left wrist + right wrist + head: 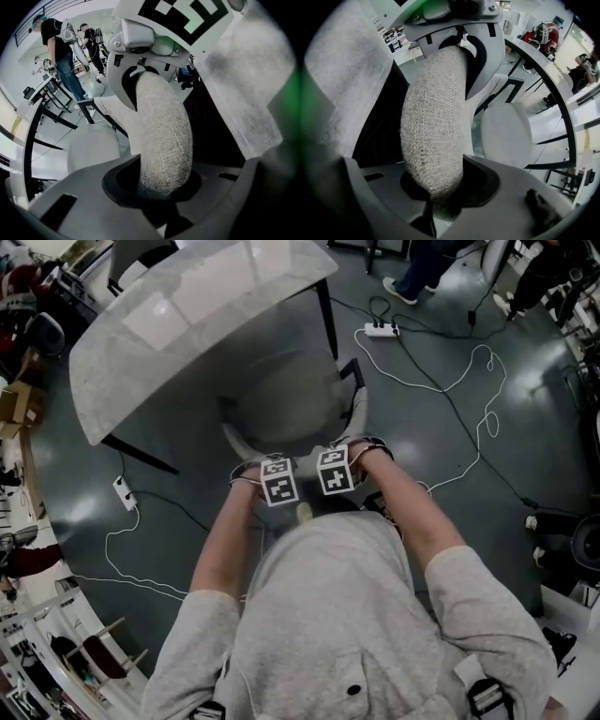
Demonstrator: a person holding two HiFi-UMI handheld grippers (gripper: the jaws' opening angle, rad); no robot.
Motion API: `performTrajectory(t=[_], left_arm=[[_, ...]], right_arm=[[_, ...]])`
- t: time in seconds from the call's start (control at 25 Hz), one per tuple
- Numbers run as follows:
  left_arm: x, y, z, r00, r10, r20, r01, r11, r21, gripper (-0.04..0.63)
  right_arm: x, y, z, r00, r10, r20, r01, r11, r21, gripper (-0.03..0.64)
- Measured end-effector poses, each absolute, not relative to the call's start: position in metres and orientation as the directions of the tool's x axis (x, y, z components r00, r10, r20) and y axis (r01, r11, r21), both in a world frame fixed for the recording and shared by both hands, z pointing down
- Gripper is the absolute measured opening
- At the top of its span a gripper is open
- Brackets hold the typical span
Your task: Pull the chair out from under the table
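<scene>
Chair point(292, 401) rim seemingly clamped: left tool point(161, 186), right tool point(439, 187).

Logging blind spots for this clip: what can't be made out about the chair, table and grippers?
1. Head view: the front of the light grey fabric chair lies hidden under the white rounded tabletop.
2. Head view: the marker cubes cover where the left gripper and right gripper clamp the woven backrest rim.
3. Gripper views: the rim's far stretch is blocked by the other gripper's body.
</scene>
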State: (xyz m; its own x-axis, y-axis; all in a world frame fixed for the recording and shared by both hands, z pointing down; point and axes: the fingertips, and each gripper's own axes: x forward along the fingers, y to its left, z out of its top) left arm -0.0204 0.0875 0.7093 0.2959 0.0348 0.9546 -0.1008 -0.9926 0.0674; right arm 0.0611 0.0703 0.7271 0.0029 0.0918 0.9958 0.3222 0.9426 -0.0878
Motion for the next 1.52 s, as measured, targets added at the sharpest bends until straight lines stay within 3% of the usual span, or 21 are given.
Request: performTrajectory(t=[1.52], left_arm=[[0.004, 0.177, 0.713, 0.292, 0.054, 0.955, -0.058, -0.996, 0.074, 0.100]], right_arm=[[0.087, 0.163, 0.730, 0.009, 0.092, 0.996, 0.281, 0.956, -0.091, 0.107]])
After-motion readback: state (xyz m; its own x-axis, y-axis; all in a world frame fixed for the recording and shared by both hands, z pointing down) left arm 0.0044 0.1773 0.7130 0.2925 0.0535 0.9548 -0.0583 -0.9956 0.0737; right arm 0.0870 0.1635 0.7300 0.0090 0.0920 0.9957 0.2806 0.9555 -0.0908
